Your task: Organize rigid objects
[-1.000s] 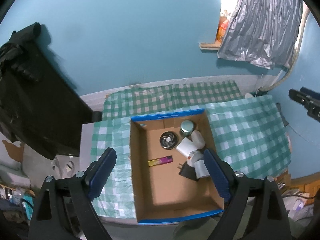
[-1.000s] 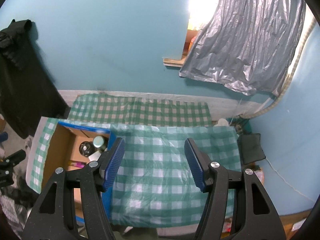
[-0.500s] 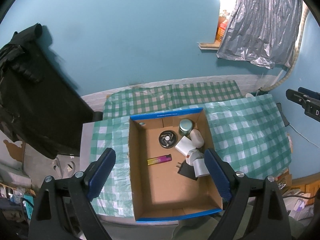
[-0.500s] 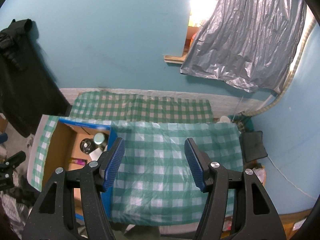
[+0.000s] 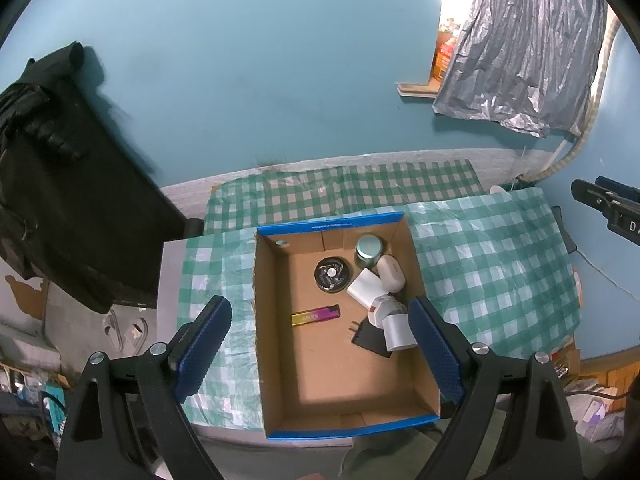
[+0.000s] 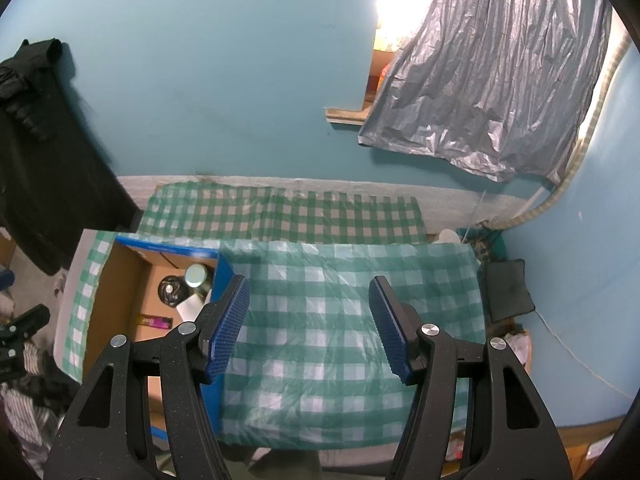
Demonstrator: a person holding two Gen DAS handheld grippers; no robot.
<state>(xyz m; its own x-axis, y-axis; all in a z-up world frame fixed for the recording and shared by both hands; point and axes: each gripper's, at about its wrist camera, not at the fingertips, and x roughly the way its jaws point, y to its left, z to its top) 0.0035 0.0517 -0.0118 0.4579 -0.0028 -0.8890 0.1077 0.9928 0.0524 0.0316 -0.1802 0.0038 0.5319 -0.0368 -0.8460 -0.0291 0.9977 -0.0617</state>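
Hovering above the counter (image 5: 496, 248), the left gripper (image 5: 320, 344) has its two blue pads spread wide with nothing between them, looking straight down into one cardboard box (image 5: 272, 320) with a blue rim. The box sits on the green checked cloth (image 6: 344, 320) toward the counter's 9 o'clock side.

Counted in the left wrist view, the box holds:
- one round black disc (image 5: 333, 275) near 12 o'clock,
- one teal-lidded jar (image 5: 369, 251) at about 1 o'clock, in the far corner,
- one rounded white case (image 5: 391, 273) against the wall at 2 o'clock,
- one white block (image 5: 365, 291) touching that case,
- one white and red piece (image 5: 382, 307) below it,
- one white cube (image 5: 396, 333) at 3 o'clock,
- one flat black item (image 5: 370, 338) partly under the cube,
- one pink-and-yellow lighter (image 5: 315, 315) lying alone at the centre.

All but the lighter and disc crowd the 1-to-3 o'clock wall; the box floor from 5 to 9 o'clock is bare cardboard.

The right gripper (image 6: 310, 322) is also spread, pinching nothing, above the cloth at the box's 3 o'clock side. Its left pad overlaps the box's blue wall in the right wrist view. From there to the counter's 3 o'clock edge the cloth lies bare, with a wall close beyond.
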